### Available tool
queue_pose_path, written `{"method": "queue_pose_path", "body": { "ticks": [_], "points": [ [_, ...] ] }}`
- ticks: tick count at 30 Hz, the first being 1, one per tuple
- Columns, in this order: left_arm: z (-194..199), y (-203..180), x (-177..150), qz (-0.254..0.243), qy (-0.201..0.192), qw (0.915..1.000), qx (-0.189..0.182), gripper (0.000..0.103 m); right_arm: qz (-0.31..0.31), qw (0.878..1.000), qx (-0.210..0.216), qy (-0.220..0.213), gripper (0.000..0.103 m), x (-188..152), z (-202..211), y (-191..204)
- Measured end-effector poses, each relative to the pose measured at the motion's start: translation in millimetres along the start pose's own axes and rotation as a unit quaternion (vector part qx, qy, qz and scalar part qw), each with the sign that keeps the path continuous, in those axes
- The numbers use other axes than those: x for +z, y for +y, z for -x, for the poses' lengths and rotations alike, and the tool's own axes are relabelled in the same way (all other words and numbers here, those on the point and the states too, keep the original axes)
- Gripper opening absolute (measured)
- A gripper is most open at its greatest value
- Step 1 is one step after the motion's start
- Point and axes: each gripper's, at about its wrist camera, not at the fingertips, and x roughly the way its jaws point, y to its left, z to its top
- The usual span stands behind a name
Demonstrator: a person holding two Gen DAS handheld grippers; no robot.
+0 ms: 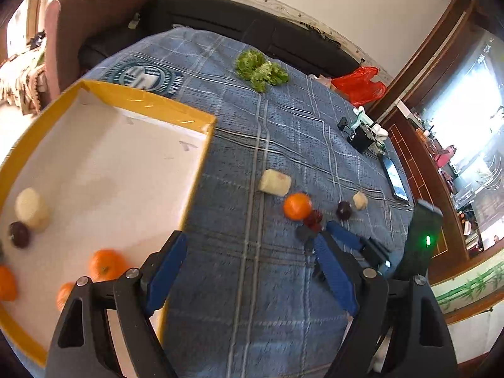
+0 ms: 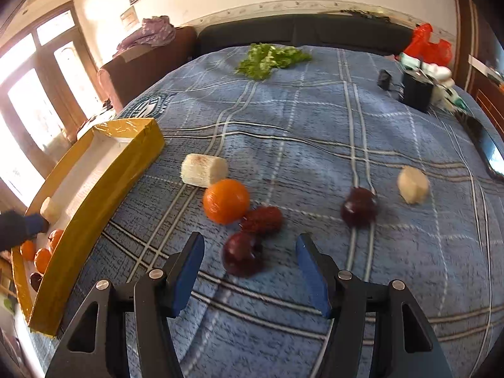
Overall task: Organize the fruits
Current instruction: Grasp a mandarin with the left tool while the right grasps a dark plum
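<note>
A yellow-walled tray (image 1: pixel 148 102) with a white floor holds oranges (image 1: pixel 105 264), a dark plum (image 1: pixel 19 234) and a pale cylinder piece (image 1: pixel 31 209). My left gripper (image 1: pixel 249 239) is open and holds nothing, its left finger over the tray's near corner. On the blue plaid blanket lie a pale cylinder (image 2: pixel 204 170), an orange (image 2: pixel 226 201), a red oblong fruit (image 2: pixel 263 219), a dark plum (image 2: pixel 359 206) and a pale chunk (image 2: pixel 412 184). My right gripper (image 2: pixel 250 239) is open around a dark red round fruit (image 2: pixel 242 256), with gaps on both sides.
A green lettuce (image 2: pixel 271 56) lies at the blanket's far side. A black box (image 2: pixel 415 91), a phone (image 2: pixel 491 154) and a red bag (image 2: pixel 431 44) sit at the right. A dark sofa and a brown armchair stand behind.
</note>
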Motion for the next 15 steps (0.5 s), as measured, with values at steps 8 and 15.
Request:
{"method": "queue_pose_path", "body": {
  "ticks": [8, 15],
  "points": [
    [-43, -25, 16, -0.019, 0.016, 0.9996, -0.011, 0.079, 0.002, 1.0, 0.005, 0.005, 0.028, -2, 3, -2],
    [-86, -46, 17, -0.048, 0.04, 0.998, 0.011, 0.07, -0.077, 0.997, -0.005, -0.004, 0.028, -11, 29, -46]
  ]
}}
